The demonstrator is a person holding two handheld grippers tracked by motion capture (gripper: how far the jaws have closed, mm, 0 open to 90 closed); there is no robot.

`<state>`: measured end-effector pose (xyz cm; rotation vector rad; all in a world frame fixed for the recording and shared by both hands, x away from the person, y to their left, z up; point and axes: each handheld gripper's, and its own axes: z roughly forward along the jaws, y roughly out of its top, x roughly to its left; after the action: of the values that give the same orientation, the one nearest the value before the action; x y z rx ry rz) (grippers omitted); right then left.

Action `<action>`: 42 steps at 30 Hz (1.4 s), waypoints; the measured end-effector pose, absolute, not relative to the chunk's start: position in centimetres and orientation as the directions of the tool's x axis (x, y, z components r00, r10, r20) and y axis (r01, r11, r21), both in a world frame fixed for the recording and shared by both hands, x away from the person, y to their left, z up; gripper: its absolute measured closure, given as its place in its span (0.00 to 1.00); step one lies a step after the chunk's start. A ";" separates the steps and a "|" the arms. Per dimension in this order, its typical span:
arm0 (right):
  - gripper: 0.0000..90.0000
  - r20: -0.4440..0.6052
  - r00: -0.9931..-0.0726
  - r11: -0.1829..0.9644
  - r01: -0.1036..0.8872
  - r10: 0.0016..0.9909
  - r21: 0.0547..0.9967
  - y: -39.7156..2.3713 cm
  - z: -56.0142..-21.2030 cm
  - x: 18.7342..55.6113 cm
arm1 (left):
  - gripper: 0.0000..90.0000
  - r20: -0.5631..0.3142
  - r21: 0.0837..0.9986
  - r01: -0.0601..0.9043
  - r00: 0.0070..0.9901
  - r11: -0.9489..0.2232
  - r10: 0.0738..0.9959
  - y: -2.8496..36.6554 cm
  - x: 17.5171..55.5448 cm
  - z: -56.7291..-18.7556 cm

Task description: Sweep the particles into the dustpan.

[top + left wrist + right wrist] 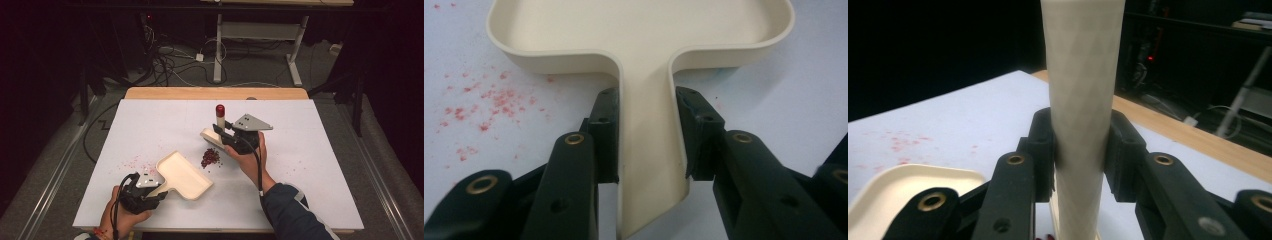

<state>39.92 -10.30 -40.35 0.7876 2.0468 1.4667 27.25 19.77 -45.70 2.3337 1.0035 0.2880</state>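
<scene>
Here the work appears to be sweeping: a pile of dark red bits lies on the white table, between a cream dustpan and a cream brush.

The left gripper is closed on the dustpan's flat handle, its pads pressed to both edges, as is plain in the left gripper view. The pan lies flat, its long axis run from the hand at lower left toward the pile, with the open mouth just short of it.

The right gripper is clamped on the brush's upright handle, which is topped by a red cap. The brush head is set on the table just beyond the pile, on the side away from the pan.

So pile, pan mouth and brush are lined up along one slanted line. The right hand is judged the nearer; a stroke toward the pan, down and to the left in the high view, is what the next move would call for. Fine red dust is scattered left of the pan, outside that line.
</scene>
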 end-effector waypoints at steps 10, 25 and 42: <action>0.77 -0.054 -0.711 0.244 0.168 0.701 0.955 -9.7 -40.6 38.3 | 0.71 -0.019 0.571 0.608 0.683 -0.553 0.731 18.5 27.8 -45.8; 0.76 -0.099 -0.712 0.290 0.153 0.695 0.945 -8.3 -40.7 36.6 | 0.71 -0.018 0.557 0.621 0.673 -0.551 0.740 17.1 28.5 -46.1; 0.76 -0.088 -0.738 0.293 0.154 0.670 0.944 -7.6 -40.8 35.5 | 0.71 -0.021 0.544 0.632 0.667 -0.552 0.744 15.9 29.5 -46.7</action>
<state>35.54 -7.57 -40.75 0.7342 2.0946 1.4491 29.49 15.88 -46.69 2.3648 1.0647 0.2877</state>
